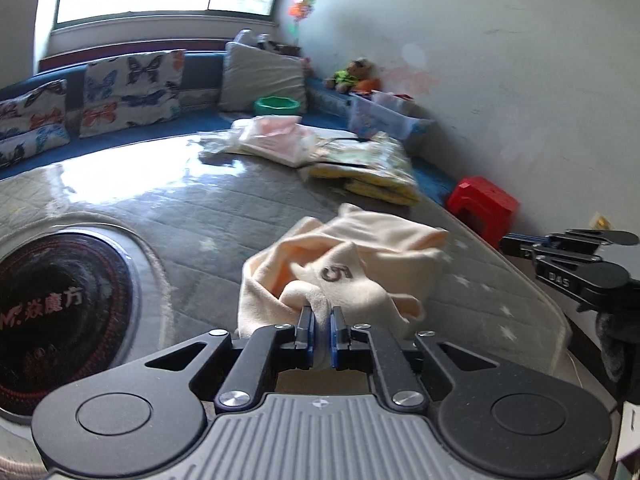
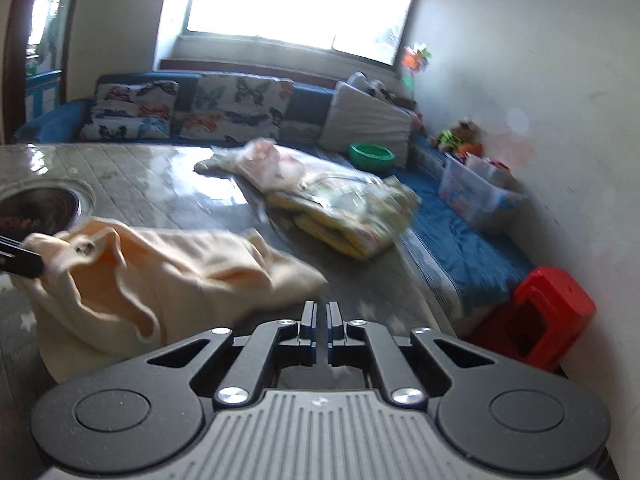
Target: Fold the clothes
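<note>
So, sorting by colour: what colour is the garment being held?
Pale cream garment, clearest in left wrist view.

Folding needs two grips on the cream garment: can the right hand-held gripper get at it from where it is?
Probably yes. The right hand-held gripper is shut on nothing, and the cream garment lies just ahead to its left with bare table between. The left hand-held gripper pinches the far end.

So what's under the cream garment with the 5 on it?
The cream cotton garment lies on the grey quilted table cover, pinched by the left tongs. Anything beneath its crumpled folds is hidden.
</note>
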